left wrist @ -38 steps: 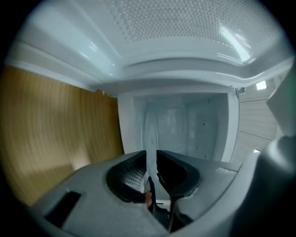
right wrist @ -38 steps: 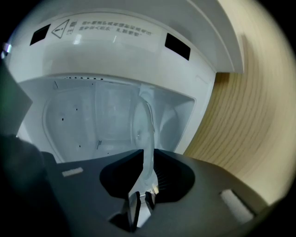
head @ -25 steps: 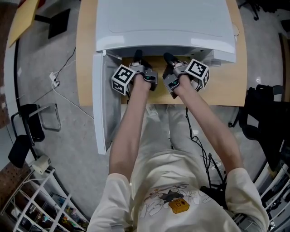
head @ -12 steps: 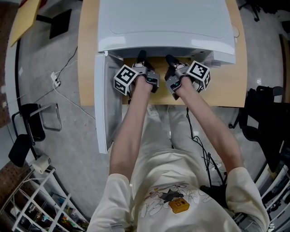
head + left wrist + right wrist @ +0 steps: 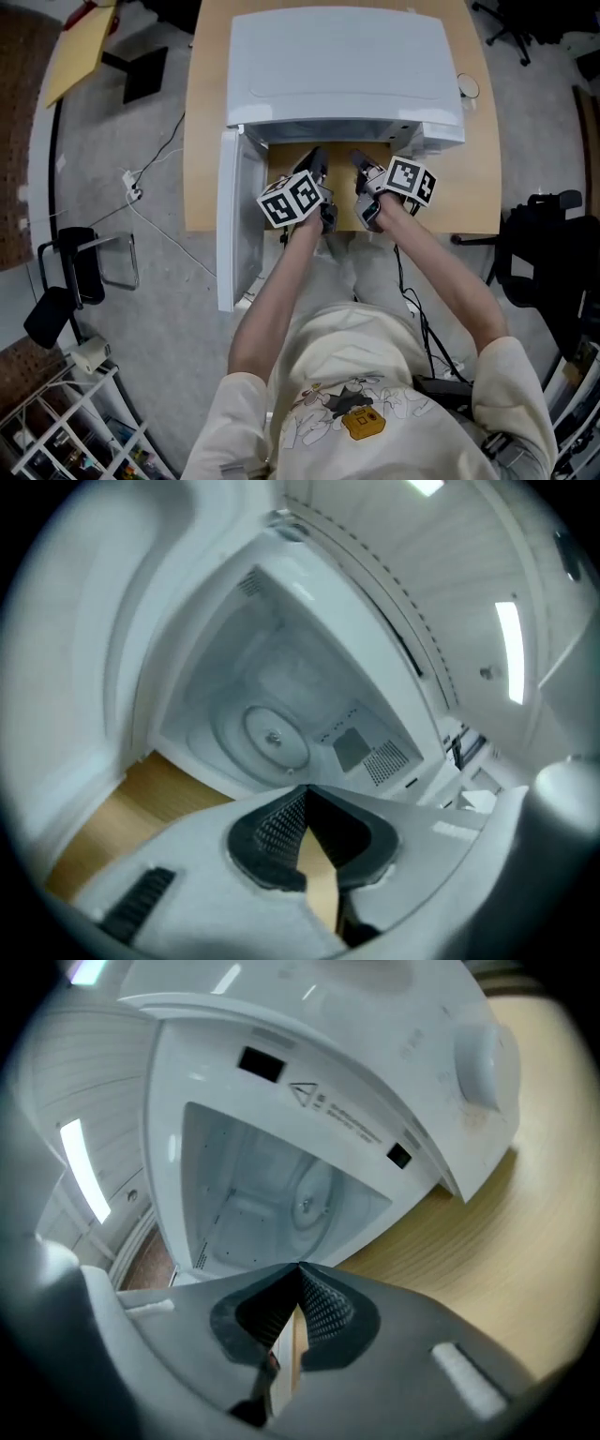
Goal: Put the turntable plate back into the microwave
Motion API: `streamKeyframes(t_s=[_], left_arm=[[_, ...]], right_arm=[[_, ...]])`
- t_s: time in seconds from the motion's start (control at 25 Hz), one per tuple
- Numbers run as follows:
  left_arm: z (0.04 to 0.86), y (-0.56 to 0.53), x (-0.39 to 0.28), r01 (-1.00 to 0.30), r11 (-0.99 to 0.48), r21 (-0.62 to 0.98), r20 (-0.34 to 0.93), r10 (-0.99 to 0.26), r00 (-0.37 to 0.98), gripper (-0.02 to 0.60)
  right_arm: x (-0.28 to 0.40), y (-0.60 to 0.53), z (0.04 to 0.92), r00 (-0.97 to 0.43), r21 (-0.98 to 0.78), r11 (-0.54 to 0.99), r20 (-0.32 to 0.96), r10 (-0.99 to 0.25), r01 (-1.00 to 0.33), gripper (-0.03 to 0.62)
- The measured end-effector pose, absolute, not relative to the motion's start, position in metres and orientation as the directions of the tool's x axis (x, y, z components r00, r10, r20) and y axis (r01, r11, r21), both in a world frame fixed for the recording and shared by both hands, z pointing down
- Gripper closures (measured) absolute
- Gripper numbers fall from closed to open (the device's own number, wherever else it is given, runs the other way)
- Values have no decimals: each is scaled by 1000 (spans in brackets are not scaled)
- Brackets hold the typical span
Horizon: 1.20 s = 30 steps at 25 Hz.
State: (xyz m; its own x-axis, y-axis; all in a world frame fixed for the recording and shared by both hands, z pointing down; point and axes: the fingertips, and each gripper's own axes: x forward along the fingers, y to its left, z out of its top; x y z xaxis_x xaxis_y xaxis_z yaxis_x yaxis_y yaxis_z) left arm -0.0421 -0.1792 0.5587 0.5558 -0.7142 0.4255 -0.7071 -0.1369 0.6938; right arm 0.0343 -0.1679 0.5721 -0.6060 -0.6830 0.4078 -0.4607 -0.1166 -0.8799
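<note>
Both grippers are up in front of the microwave [image 5: 347, 66], which sits on the wooden surface [image 5: 478, 187]. The plate [image 5: 272, 738] is inside, lying flat on the cavity floor, centred on the hub. In the head view the microwave's top hides it.

The left gripper [image 5: 305, 789] has its jaws clenched tip to tip, with nothing between them, only bare wood showing past the pads. It's rolled over, so the cavity looks tilted in its view. The right gripper [image 5: 300, 1267] is the same: jaws pressed together and empty, aimed at the opening, with the plate showing pale and round behind the tips.

The door [image 5: 236, 216] hangs wide open at the left, jutting past the surface's front edge, just beside the left gripper. Both jaw tips sit near the front of the opening and outside it, well apart from the plate. A vent grille [image 5: 386, 758] marks the cavity's side wall. The control dial [image 5: 483, 1058] bulges from the front panel beside the opening.

Around the floor there's a chair [image 5: 66, 272] at the left, a cable [image 5: 155, 220] trailing toward the surface, and a wire rack [image 5: 56, 422] at the bottom corner.
</note>
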Motion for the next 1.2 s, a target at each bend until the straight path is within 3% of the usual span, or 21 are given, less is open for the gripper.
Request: streamKeyframes(t_s=[0.24,0.36,0.64,1.2], left_arm=[[514,-130,-21,-820,-383,426,497,-658,566,583],[502,-105,-13,-819,-429,380,496,-653,572,581],[497,-57,4,-783,-431,449,493,-611,619,581],[505,-44,5,-788,-417,453,522,-593,614,581]], right_arm=[[32,-121,540,-668,-706,225,445,-597,-671,588],[41,-95,532,-648,-597,321,481,-590,-736,588],[43,-68,500,-592,-416,425,493,-638,-804,586],[18,-45,504,-649,-451,467,508,-566,-760,588]])
